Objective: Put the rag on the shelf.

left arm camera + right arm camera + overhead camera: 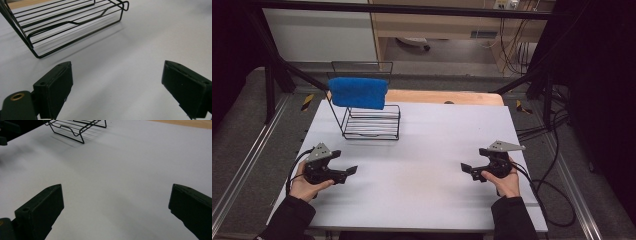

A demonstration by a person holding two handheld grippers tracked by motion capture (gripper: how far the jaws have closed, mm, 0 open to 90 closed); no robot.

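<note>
A blue cloth [358,92] hangs over the top bar of a black wire rack [371,121] at the back left of the white table [422,165]. My left gripper [348,172] rests low at the front left, open and empty, pointing right; in its own view the left gripper [117,87] looks past wide jaws at the rack [67,23]. My right gripper [468,170] sits at the front right, open and empty, pointing left. In its view the right gripper [116,207] faces bare table with the rack [75,127] far off.
A wooden board [447,96] edges the table's far side. Black frame struts [282,65] stand at both back corners. Cables [552,190] trail off the right edge. Bare white surface lies between the two grippers.
</note>
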